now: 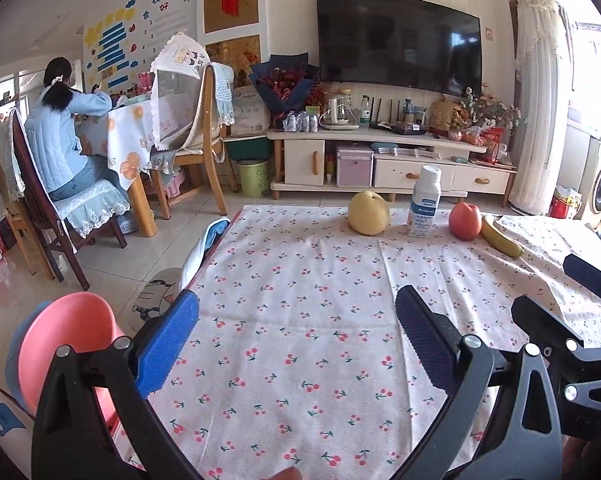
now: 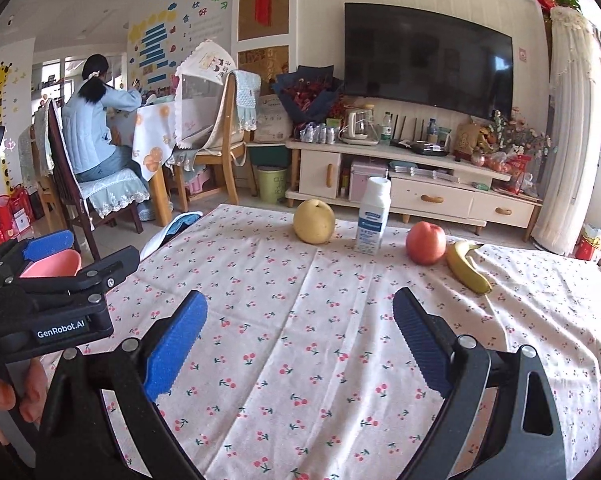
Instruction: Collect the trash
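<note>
White bottle (image 2: 373,216) upright at far edge of surface (image 2: 300,320), between yellow pear (image 2: 313,222) and red apple (image 2: 425,242); banana (image 2: 467,266) touching apple's right side. Left gripper (image 1: 296,340) and right gripper (image 2: 300,336) both over cherry-print cloth, well short of bottle, jaws released, empty. Pink bin (image 1: 66,344) beside surface at left.

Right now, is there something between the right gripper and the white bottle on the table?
Nothing visible. Only bare cherry-print tablecloth lies between the open right gripper and the white bottle. The pear stands to the bottle's left and the apple to its right, both apart from it.
</note>
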### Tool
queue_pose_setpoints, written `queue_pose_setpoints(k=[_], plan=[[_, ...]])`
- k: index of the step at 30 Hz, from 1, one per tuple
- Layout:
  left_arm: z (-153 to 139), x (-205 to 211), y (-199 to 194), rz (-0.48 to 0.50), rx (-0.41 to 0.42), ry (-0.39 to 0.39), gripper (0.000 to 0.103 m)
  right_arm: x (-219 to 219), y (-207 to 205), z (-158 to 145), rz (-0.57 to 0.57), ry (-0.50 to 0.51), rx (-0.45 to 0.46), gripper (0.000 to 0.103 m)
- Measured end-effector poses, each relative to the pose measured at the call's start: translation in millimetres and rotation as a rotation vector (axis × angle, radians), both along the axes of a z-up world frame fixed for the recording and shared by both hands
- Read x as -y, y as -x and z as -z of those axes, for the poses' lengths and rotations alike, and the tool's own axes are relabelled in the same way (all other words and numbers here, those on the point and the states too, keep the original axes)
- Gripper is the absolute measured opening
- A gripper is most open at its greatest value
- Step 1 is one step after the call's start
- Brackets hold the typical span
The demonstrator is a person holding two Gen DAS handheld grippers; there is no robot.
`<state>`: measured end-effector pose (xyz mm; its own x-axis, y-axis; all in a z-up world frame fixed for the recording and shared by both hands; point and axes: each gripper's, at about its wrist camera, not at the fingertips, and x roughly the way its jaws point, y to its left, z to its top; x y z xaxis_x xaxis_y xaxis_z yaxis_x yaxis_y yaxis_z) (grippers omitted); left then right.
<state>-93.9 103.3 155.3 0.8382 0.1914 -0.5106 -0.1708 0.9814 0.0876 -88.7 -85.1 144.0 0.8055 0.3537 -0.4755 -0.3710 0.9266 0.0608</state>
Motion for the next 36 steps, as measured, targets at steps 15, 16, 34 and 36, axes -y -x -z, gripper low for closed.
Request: queue_pose_setpoints(k=[15,16,34,36], plan=[[-48.6,95.1,4.0,0.070,0.128,-0.026,0.099,122.1,2.0,-18.7,0.258,-0.096,0.127,0.094],[-51.3,102.2,5.2,0.079,0.138,-0.037,0.099,128.8,2.8,-19.3,0.278,-0.093,0.138,0.094],[-57.7,178.6,8.7,0.173,0.149,-0.083,0.099,207.7,15.6,-20.0,0.438,-0.149,0.194,0.094],[-55.4,182.7,8.0,0.178,0.144,-0.094,0.099,210.4,16.7,-18.4,0.447,-0.147,0.195,0.094]])
